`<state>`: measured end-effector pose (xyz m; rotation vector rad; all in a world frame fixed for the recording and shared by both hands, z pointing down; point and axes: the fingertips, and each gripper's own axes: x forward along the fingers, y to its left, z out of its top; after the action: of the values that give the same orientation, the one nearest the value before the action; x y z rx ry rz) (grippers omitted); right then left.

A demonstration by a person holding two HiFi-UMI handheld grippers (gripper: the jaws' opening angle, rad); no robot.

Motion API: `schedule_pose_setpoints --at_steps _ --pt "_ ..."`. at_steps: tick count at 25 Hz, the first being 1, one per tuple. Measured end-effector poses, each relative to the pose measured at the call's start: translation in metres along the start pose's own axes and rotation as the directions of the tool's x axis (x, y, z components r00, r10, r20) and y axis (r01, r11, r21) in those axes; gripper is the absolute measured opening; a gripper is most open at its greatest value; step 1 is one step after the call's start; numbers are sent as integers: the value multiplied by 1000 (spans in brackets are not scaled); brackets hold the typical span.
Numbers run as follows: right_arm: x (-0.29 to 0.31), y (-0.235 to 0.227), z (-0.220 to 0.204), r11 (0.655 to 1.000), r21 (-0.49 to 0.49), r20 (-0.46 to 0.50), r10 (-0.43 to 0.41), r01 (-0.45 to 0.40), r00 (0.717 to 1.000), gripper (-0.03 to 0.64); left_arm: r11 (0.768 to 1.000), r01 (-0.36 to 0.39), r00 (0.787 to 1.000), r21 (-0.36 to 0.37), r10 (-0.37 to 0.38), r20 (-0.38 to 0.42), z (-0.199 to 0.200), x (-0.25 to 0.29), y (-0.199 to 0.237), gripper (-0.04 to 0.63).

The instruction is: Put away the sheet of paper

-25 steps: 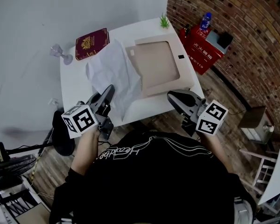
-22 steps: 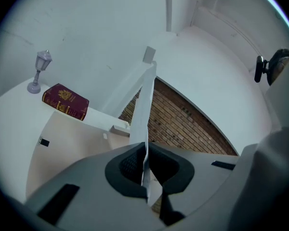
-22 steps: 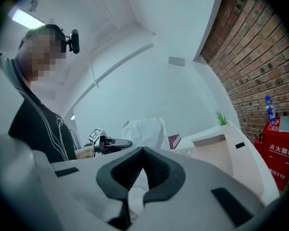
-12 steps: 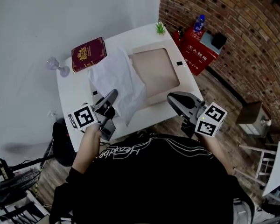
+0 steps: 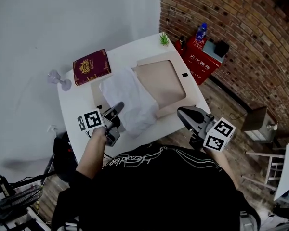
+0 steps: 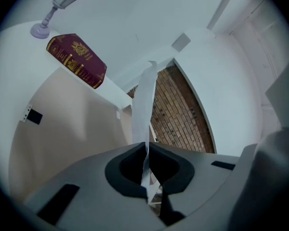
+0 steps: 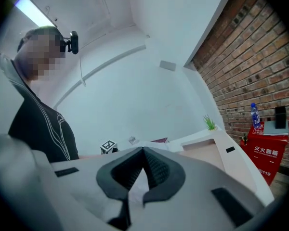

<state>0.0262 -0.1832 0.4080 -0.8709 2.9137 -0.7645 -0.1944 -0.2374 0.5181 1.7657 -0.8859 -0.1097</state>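
Note:
A white sheet of paper [image 5: 134, 99] lies partly over an open beige folder [image 5: 166, 77] on the white table [image 5: 76, 99]. My left gripper [image 5: 118, 107] is shut on the sheet's near edge at the table's front left. In the left gripper view the sheet [image 6: 144, 97] rises edge-on from the closed jaws of the left gripper [image 6: 146, 147], with the folder's beige surface [image 6: 62, 129] to the left. My right gripper [image 5: 182, 112] hangs off the table's front right edge, shut, with nothing held. In its own view the right gripper [image 7: 143, 150] has its pads together.
A dark red book [image 5: 91, 66] and a small clear stemmed glass [image 5: 58, 79] stand at the table's back left. A little green plant [image 5: 164, 38] sits at the far corner. A red box [image 5: 201, 57] with a blue bottle [image 5: 199, 32] stands by the brick wall.
My left gripper has carried the sheet's edge inward and to the right, so the paper now lies further over the folder. The right gripper has barely moved.

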Motion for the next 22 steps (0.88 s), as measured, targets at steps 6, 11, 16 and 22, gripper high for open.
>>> schedule_pose_setpoints --at_steps 6,11,16,22 --pt "3 -2 -3 999 7 -15 -32 32 999 2 999 -41 998 -12 40 -45 4 14 28 32" --pt "9 -3 -5 999 6 -28 -40 40 999 3 997 -57 996 -44 54 -67 6 28 44 32" --pt "23 -5 -12 999 27 -50 -37 38 998 3 995 -67 993 -67 59 -106 6 43 55 32" --pt "41 -7 -23 998 49 -71 -41 45 997 2 996 -53 988 -69 42 -147 6 61 61 32"
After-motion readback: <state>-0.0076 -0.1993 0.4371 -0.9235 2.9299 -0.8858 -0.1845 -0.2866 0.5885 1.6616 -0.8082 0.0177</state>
